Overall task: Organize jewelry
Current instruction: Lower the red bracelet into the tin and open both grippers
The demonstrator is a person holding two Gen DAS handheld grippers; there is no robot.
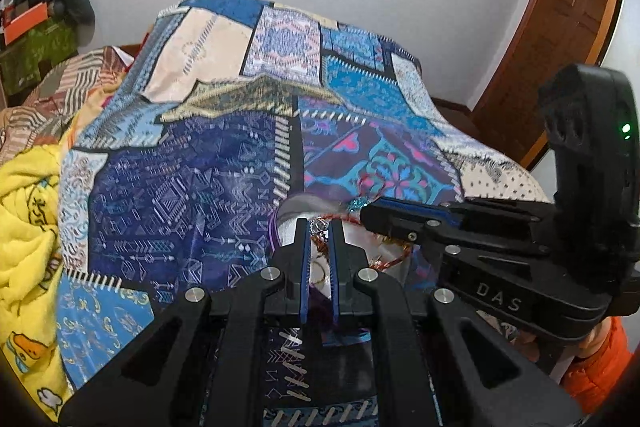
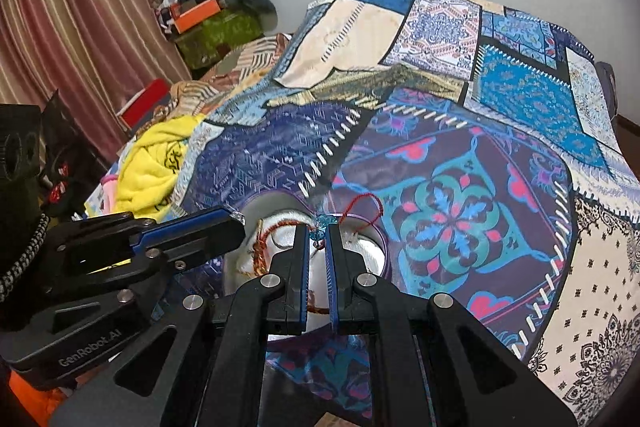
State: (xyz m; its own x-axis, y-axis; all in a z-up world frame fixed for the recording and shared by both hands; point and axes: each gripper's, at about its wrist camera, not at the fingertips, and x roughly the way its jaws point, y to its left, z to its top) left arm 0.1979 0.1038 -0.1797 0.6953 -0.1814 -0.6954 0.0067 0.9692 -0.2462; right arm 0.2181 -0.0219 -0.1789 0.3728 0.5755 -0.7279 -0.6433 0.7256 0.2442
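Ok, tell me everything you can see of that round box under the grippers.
The round box is a shallow open container with a purple rim and pale satin-like lining, resting on the patchwork bedspread. Over it hangs a braided red-orange cord bracelet with a blue bead, pinched by the left gripper and right gripper. Whether the cord touches the lining is unclear.

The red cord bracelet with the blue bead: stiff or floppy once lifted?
Probably floppy: the red cord bracelet sags in loose loops over the round box. Likely light, being thin cord. Its blue bead may swing or slip from the right claw.
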